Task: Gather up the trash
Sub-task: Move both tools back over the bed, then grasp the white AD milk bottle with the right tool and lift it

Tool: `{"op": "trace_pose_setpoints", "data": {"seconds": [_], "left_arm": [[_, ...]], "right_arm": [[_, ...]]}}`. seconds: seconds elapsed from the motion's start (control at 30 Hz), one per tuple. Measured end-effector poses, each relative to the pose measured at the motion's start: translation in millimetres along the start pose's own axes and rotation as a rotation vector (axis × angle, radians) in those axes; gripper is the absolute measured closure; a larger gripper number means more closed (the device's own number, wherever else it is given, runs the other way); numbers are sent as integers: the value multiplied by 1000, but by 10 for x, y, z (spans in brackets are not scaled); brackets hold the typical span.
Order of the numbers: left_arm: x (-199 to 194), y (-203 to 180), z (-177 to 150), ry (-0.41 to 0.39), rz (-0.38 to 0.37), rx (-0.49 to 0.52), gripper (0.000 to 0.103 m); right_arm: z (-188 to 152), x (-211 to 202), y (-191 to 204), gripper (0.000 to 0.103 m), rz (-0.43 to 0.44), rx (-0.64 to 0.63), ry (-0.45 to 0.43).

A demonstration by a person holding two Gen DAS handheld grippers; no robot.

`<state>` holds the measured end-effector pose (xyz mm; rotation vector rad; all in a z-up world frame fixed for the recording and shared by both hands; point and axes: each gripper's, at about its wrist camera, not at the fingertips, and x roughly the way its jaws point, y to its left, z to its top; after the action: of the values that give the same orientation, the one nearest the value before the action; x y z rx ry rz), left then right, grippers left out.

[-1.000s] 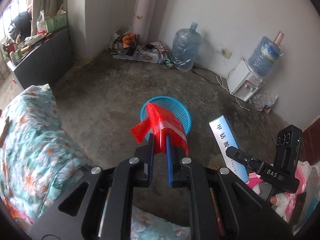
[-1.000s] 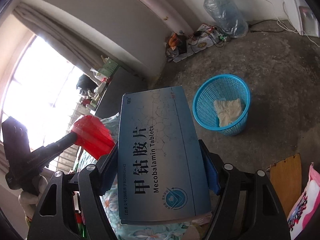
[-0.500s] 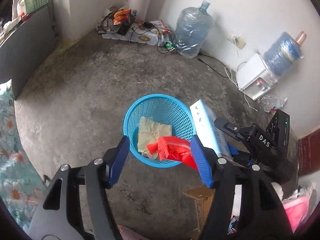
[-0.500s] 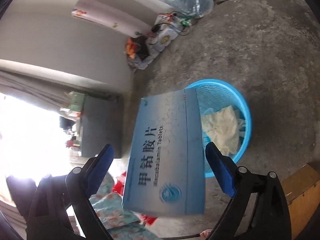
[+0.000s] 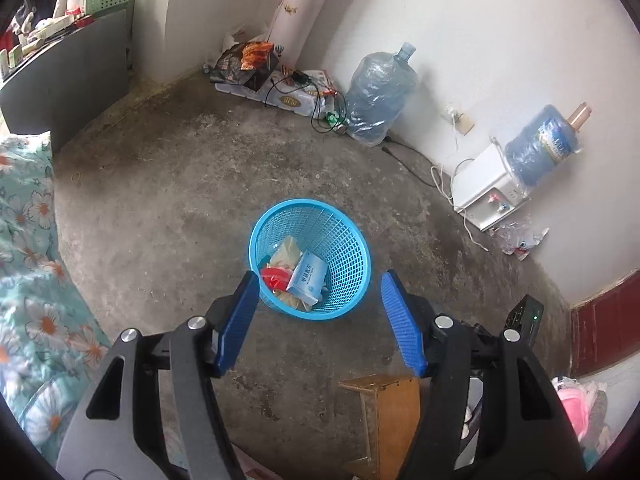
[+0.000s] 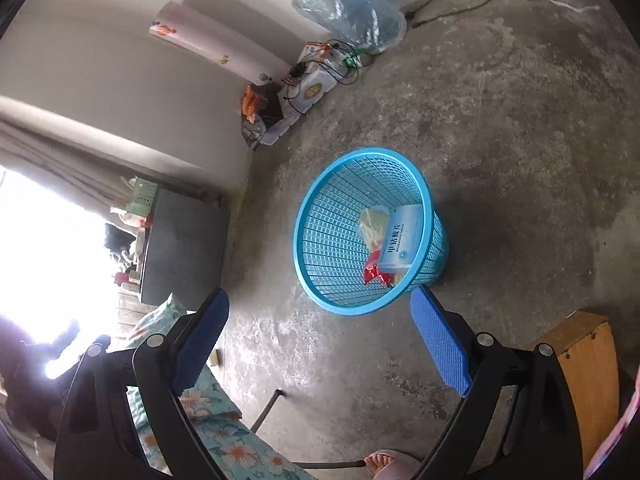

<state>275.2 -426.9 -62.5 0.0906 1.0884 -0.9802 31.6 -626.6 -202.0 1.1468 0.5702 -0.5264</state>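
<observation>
A blue mesh basket [image 5: 354, 252] stands on the concrete floor. Inside it lie a blue-and-white tablet box [image 5: 308, 276], a red wrapper [image 5: 274, 276] and a crumpled beige paper [image 5: 286, 250]. My left gripper [image 5: 319, 276] hangs above the basket's near rim, open, with nothing between its blue pads. In the right wrist view the basket [image 6: 308, 216] holds the same box [image 6: 402, 236], wrapper [image 6: 374, 270] and paper [image 6: 374, 220]. My right gripper [image 6: 320, 294] is wide open and empty just short of the basket's near side.
A wooden stool [image 5: 384, 400] stands close on the right. Floral bedding [image 5: 28, 280] lies at the left. A water jug [image 5: 376, 96], a dispenser [image 5: 488, 192], cables and boxes [image 5: 280, 88] line the far wall. A slippered foot [image 6: 384, 460] shows below.
Both grippers opened and came down towards the basket. The red wrapper left the left jaws and the tablet box left the right jaws; both now lie in the basket.
</observation>
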Motion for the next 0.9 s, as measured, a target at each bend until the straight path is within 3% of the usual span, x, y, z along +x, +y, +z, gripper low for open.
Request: {"op": "trace_pose_setpoints", "data": {"seconds": [0.1,0.27,0.4,0.5,0.63,0.9], "left_arm": [[-543,-4,-234,-67,-27,-11,41],[-1387,32,-875,-152,38,14,38],[-2040,249,-1418,-214,110,-48,34],[-2541,425,-1806,-281,219,-99,34],[-3176,685,-2247,-357,300,-186,33],[-4192,1145,-3093,-552,480,-371,31]], "right_arm": [[-137,-277,336,13,6,-137,-21],[-349,-632,979,13,105,-313,-66],[-627,-819,1468,13,189,-470,-39],[-844,-853,1723,12,212,-538,48],[-1169,-936,2000,12,261,-598,139],[-1942,-1158,2603,12,454,-658,359]]}}
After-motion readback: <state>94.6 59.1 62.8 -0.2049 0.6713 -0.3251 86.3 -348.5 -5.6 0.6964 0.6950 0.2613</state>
